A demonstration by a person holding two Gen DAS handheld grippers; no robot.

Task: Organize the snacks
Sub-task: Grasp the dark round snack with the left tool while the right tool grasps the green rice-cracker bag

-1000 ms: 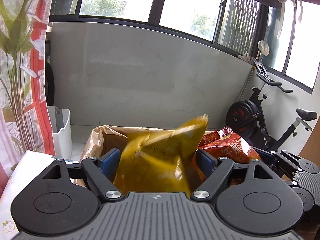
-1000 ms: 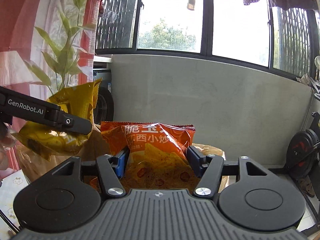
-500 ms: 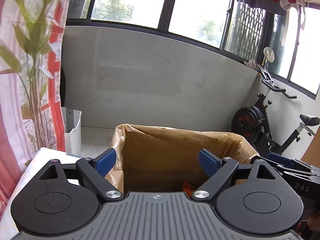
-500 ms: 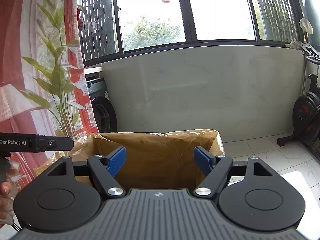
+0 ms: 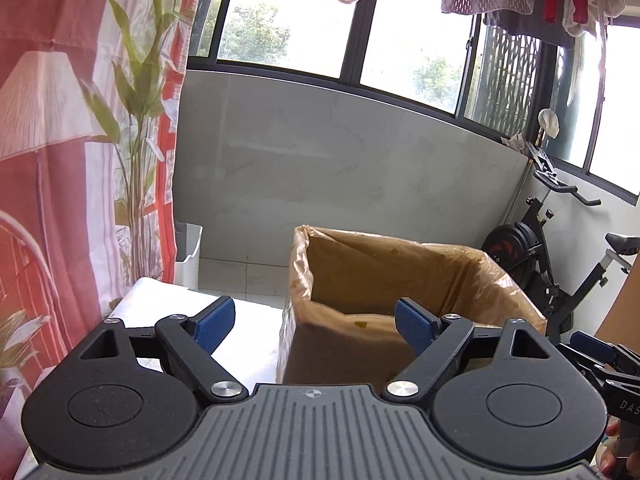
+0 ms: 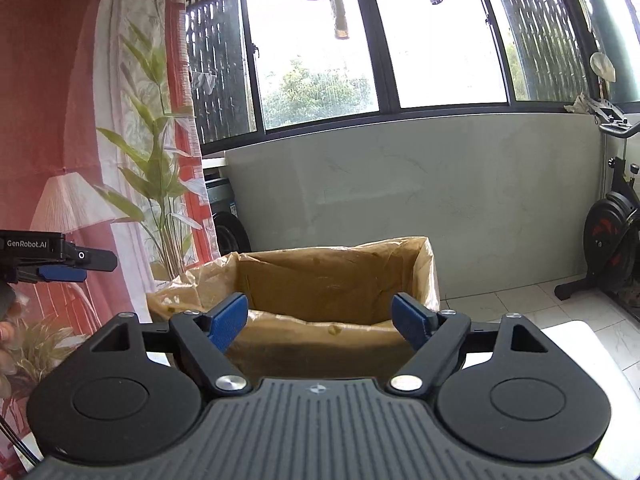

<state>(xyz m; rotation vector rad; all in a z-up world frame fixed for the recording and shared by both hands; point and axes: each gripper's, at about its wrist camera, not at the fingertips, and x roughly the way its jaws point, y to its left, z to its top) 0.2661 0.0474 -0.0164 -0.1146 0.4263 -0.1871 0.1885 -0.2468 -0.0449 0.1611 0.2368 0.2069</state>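
A cardboard box lined with a brown plastic bag [image 5: 400,264] [image 6: 332,276] stands open on the white table. No snack bag shows in either view; the inside of the box is hidden below its rim. My left gripper [image 5: 314,308] is wide open and closing slightly with nothing between its blue pads; the box lies ahead and to its right. My right gripper [image 6: 320,302] faces the box's near rim, its jaws opening and empty. The left gripper [image 6: 60,264] also shows at the left edge of the right wrist view.
The white table [image 5: 248,344] runs left of the box. A red curtain with a plant print [image 5: 80,160] hangs on the left, with a white bin [image 5: 188,252] beside it. An exercise bike [image 5: 540,248] stands at the right wall. A hand [image 6: 6,332] is at the left edge.
A second ago the left jaws held a yellow bag and the right an orange one; both bags are gone from view. Both grippers have drawn back from the box and stand empty.
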